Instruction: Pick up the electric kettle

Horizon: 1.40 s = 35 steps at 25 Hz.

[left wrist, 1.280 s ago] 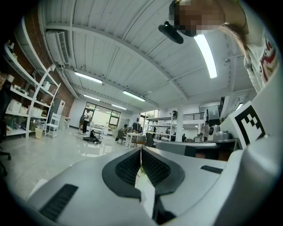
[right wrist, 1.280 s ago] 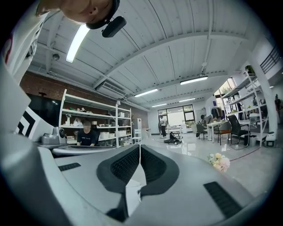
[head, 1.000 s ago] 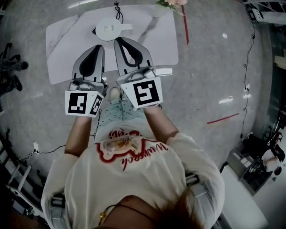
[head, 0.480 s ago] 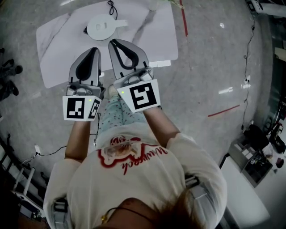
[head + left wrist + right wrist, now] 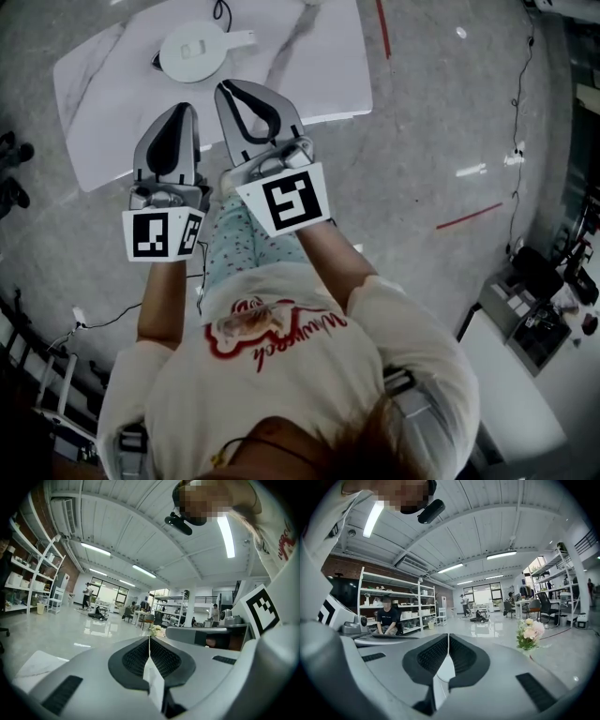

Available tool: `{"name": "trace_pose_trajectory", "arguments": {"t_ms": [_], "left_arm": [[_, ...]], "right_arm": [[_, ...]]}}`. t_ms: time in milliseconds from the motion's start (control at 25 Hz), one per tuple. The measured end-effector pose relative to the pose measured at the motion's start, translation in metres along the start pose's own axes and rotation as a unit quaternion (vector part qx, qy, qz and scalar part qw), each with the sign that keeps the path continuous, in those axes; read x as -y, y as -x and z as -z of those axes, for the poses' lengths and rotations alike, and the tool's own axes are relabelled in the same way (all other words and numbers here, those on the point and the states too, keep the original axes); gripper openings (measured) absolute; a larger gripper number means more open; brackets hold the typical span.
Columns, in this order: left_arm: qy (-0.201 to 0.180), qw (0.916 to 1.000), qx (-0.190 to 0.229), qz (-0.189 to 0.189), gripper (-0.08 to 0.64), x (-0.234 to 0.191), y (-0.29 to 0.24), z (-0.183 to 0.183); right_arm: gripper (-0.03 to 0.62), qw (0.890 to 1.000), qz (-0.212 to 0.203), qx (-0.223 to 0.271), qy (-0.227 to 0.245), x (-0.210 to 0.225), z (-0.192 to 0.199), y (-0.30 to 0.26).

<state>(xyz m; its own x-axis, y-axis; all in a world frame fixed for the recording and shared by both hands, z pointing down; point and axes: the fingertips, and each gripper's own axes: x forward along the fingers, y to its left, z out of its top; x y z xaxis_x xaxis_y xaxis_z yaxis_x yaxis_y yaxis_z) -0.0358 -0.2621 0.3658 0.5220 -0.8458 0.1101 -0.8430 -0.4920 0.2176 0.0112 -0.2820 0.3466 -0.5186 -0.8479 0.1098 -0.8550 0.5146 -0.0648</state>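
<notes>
The white electric kettle (image 5: 190, 52), seen from above with its handle to the right, stands at the far left of a white marble table (image 5: 309, 66). Both grippers hover side by side near the table's front edge, short of the kettle. My left gripper (image 5: 178, 109) is shut and empty; in the left gripper view its dark pads (image 5: 140, 656) meet in a thin line. My right gripper (image 5: 236, 87) is shut too, with nothing between its jaws (image 5: 448, 637). Neither gripper view shows the kettle.
A black cord (image 5: 220, 11) runs off behind the kettle. A vase of flowers (image 5: 529, 632) stands on the table's far right. Red tape lines (image 5: 469, 217) mark the grey floor. Shelving (image 5: 393, 606) and a seated person (image 5: 387, 616) lie beyond.
Both grippers have sunk towards the table, still side by side and still shut. In the head view the table and kettle have slid up and to the left.
</notes>
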Motion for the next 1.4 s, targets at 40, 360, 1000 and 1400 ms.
{"name": "trace_pose_trajectory", "arguments": {"t_ms": [40,360,1000,1400], "left_arm": [[0.000,1.0000,-0.003,-0.001,0.014,-0.002,0.000,0.004],[0.010,0.9999,-0.010,-0.006,0.014,-0.009,-0.010,0.037],[0.010,0.9995,-0.026,-0.016,0.014,-0.027,-0.034,0.093],[0.006,0.9996,-0.022,-0.018,0.014,-0.037,-0.041,0.108]], "right_arm": [[0.017,1.000,0.000,-0.001,-0.002,0.000,0.004,-0.001],[0.017,1.000,0.002,-0.012,-0.013,0.007,0.039,-0.006],[0.017,0.999,0.011,-0.036,-0.032,0.029,0.108,-0.023],[0.017,0.998,0.028,-0.053,-0.031,0.044,0.148,-0.029]]}}
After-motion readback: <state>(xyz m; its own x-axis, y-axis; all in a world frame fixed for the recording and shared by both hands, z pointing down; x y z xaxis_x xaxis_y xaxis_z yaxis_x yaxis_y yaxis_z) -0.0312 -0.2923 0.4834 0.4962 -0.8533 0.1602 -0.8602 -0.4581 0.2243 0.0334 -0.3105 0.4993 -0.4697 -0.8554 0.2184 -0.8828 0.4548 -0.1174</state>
